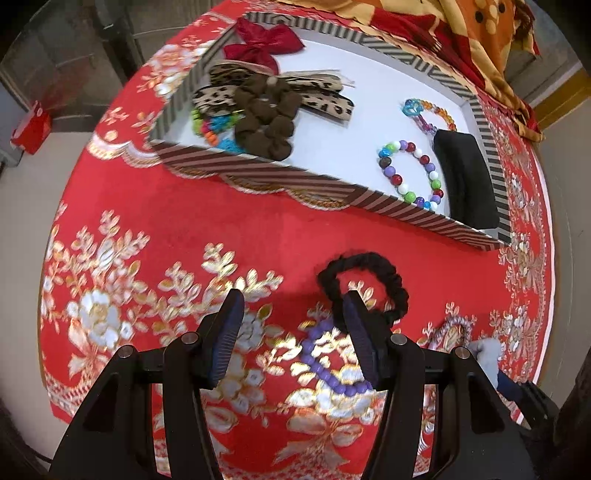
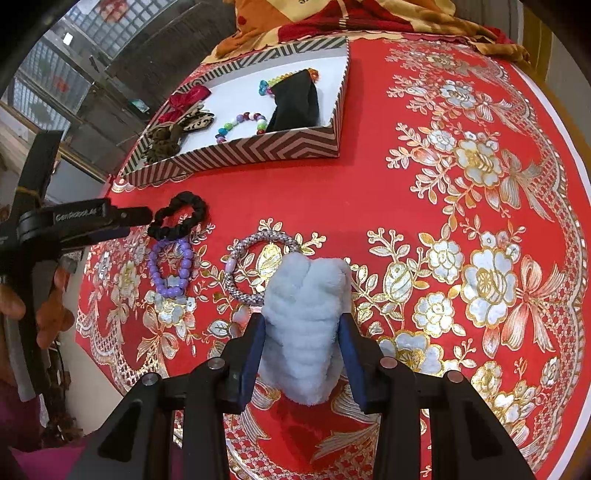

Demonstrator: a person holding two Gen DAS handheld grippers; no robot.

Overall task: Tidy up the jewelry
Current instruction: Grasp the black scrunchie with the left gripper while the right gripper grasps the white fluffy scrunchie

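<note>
My left gripper (image 1: 294, 299) hangs open just over the red flowered cloth, nothing between its fingers. A black scrunchie (image 1: 369, 262) lies by its right finger, and a purple bead bracelet (image 1: 321, 365) lies under and between the fingers. My right gripper (image 2: 302, 317) is shut on a fluffy pale blue scrunchie (image 2: 306, 325), both pads pressing its sides. Ahead of it lies a silvery beaded bracelet (image 2: 236, 266), then the purple bracelet (image 2: 170, 269) and the black scrunchie (image 2: 181, 218), with the left gripper (image 2: 140, 221) over them. The striped box (image 1: 258, 173) (image 2: 258, 147) holds bows, bead bracelets and a black cloth piece.
A red bow (image 1: 266, 40), leopard bows (image 1: 317, 99) and a brown flower scrunchie (image 1: 266, 118) fill the box's left part. An orange patterned cloth (image 2: 295, 18) is heaped behind the box. The round table's edge (image 2: 576, 155) curves close on the right. A hand (image 2: 51, 306) holds the left gripper.
</note>
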